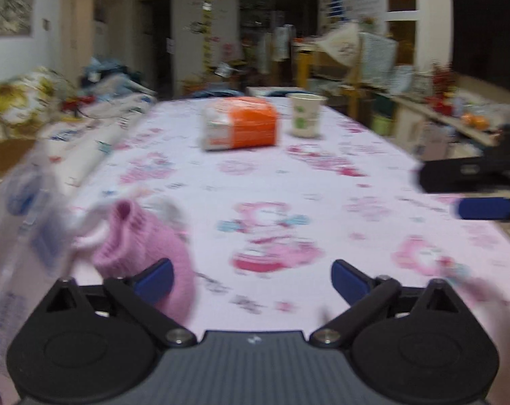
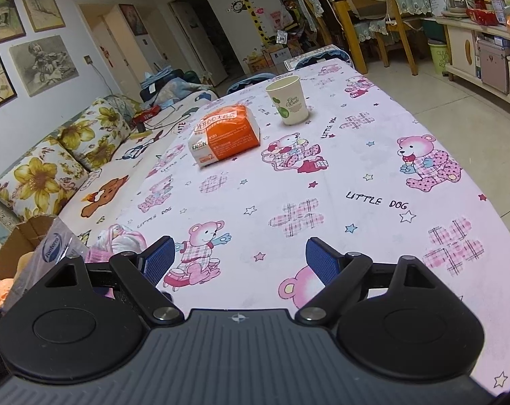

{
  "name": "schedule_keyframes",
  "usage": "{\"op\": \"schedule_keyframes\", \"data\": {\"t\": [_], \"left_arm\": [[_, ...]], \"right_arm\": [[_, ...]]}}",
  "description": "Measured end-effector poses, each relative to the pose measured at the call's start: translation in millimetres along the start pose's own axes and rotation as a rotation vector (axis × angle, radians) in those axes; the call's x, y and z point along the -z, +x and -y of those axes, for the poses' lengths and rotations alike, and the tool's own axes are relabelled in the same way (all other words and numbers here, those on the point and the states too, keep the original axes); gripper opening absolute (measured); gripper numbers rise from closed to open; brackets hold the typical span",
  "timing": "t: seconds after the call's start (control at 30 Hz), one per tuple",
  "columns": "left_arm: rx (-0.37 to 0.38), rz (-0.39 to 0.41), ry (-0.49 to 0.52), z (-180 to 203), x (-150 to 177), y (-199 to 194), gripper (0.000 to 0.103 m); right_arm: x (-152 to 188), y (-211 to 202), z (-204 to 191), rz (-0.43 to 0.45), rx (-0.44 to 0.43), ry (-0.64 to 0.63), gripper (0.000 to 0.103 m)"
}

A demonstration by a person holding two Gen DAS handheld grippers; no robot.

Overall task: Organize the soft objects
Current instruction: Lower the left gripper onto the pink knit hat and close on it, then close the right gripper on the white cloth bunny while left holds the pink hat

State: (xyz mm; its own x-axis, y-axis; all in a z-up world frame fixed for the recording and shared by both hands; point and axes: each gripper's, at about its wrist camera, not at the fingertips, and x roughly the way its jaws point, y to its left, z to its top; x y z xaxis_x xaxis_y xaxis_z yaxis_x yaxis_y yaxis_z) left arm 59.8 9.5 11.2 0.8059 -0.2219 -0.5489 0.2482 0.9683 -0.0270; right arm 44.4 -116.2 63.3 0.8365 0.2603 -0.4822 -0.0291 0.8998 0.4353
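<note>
Standing by the long table (image 2: 322, 182) with its pink bear cloth, I judge the sorting has barely begun: neither tool carries anything. At the near left edge a clear plastic bag (image 2: 54, 248) hangs open-looking beside a cardboard box (image 2: 17, 241). What sits inside either is hard to tell, though something orange and fuzzy shows by the box. Farther up the cloth lie an orange pack of tissues (image 2: 223, 136) and a paper cup (image 2: 288, 99), whose inside is out of sight.

A pink knitted piece (image 1: 143, 246) lies on the table near the bag, just ahead of the left gripper (image 1: 251, 278), whose jaws are spread wide and empty; the left view is smeared. The right gripper (image 2: 239, 258) hovers wide apart too, over bare cloth.

Next, the left one probably needs to close on the pink knit and carry it to the bag.
</note>
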Motion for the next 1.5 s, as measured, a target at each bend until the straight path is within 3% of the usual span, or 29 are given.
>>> {"op": "schedule_keyframes", "data": {"t": [0.07,0.13,0.23,0.27,0.37,0.5,0.73,0.83,0.9,0.93,1.5], "left_arm": [[0.065,-0.016,-0.033,-0.6,0.1,-2.5,0.091],[0.074,0.015,-0.026,-0.6,-1.5,-12.0,0.091],[-0.027,0.157,0.025,-2.3,-4.6,-29.6,0.092],[-0.077,0.156,0.028,-4.7,-5.4,-27.3,0.092],[-0.165,0.085,-0.012,-16.3,-5.6,-11.7,0.089],[-0.278,0.040,0.023,-21.5,-2.0,4.9,0.087],[-0.315,-0.032,0.016,-31.4,3.3,17.2,0.085],[-0.323,-0.026,-0.009,-34.1,1.5,13.6,0.070],[-0.347,-0.028,-0.008,-35.5,1.0,12.6,0.053],[-0.352,-0.031,-0.016,-37.1,1.3,11.3,0.052],[-0.192,-0.043,-0.164,-49.3,10.6,-21.5,0.043]], "right_arm": [[-0.7,-0.2,0.3,0.005,0.007,-0.008,0.103],[-1.4,-1.2,0.2,0.013,0.017,-0.022,0.103],[-3.0,-2.1,1.5,0.026,0.026,-0.028,0.103],[-3.2,-1.4,2.1,0.026,0.024,-0.023,0.103],[-1.8,2.2,1.2,0.014,0.011,-0.026,0.103],[-0.5,6.3,0.0,0.003,0.008,-0.037,0.103],[1.2,9.0,0.0,-0.013,0.002,-0.039,0.103],[1.7,9.0,-0.6,-0.016,0.001,-0.041,0.103],[1.8,9.7,-1.3,-0.020,-0.003,-0.044,0.103],[2.0,10.2,-1.8,-0.021,-0.005,-0.046,0.103],[5.5,51.6,-53.6,-0.060,-0.199,-0.156,0.103]]}}
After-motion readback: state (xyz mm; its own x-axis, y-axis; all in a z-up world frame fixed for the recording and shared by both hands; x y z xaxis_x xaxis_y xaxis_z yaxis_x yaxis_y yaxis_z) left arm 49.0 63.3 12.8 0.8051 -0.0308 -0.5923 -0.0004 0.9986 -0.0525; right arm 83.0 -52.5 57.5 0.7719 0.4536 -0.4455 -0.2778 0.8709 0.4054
